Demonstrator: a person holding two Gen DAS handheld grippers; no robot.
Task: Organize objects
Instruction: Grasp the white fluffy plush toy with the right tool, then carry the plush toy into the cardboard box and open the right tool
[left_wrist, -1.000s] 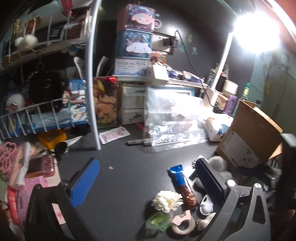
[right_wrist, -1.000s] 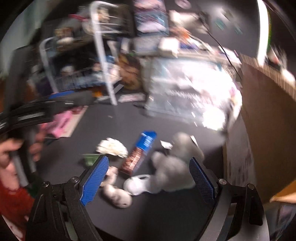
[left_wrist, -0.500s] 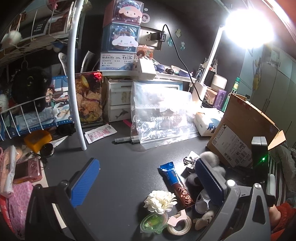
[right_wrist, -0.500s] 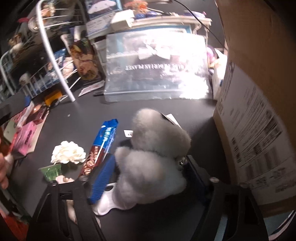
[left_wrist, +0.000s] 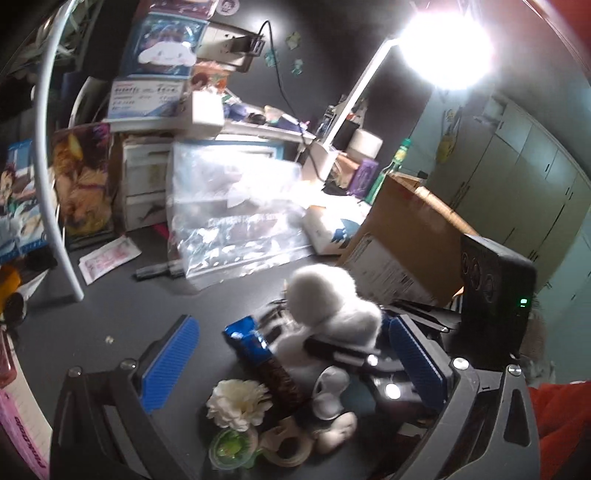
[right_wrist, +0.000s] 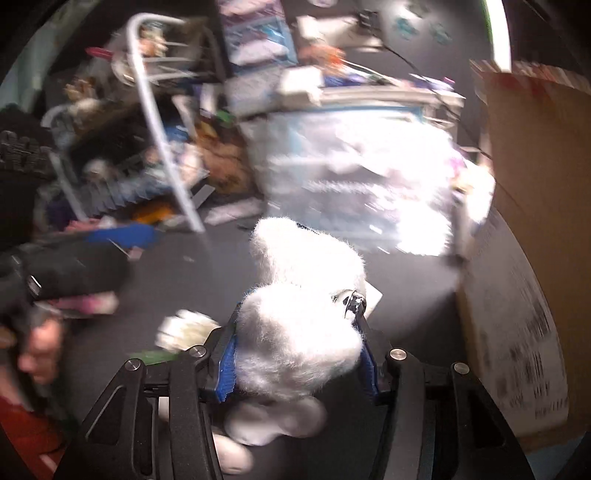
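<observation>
Gripping a fluffy white plush toy (right_wrist: 299, 325), our right gripper (right_wrist: 299, 363) has its blue-padded fingers (right_wrist: 227, 365) pressed into the fur on both sides, with the toy's body between them and its round head reaching toward 12 o'clock. A small metal clasp (right_wrist: 354, 304) sits on the toy at its 3 o'clock side. The right wrist view is blurred, so we cannot tell if the toy touches the dark surface (right_wrist: 192, 280).

Our left gripper (left_wrist: 291, 363) holds nothing; its blue fingers (left_wrist: 170, 363) stand wide apart. Between them, on the dark surface (left_wrist: 122, 317), we see a blue and brown snack bar wrapper (left_wrist: 258, 350) and a white fabric flower (left_wrist: 236, 402). At 6 o'clock from the flower lies a small green plastic cup (left_wrist: 229, 448), and just beside it a roll of clear tape (left_wrist: 288, 448). The plush toy (left_wrist: 328, 306) shows here at 1 o'clock from the wrapper, near a brown cardboard box (left_wrist: 402, 236) at 3 o'clock. A clear plastic zip bag (left_wrist: 236, 214) leans at 12 o'clock, behind the toy.
</observation>
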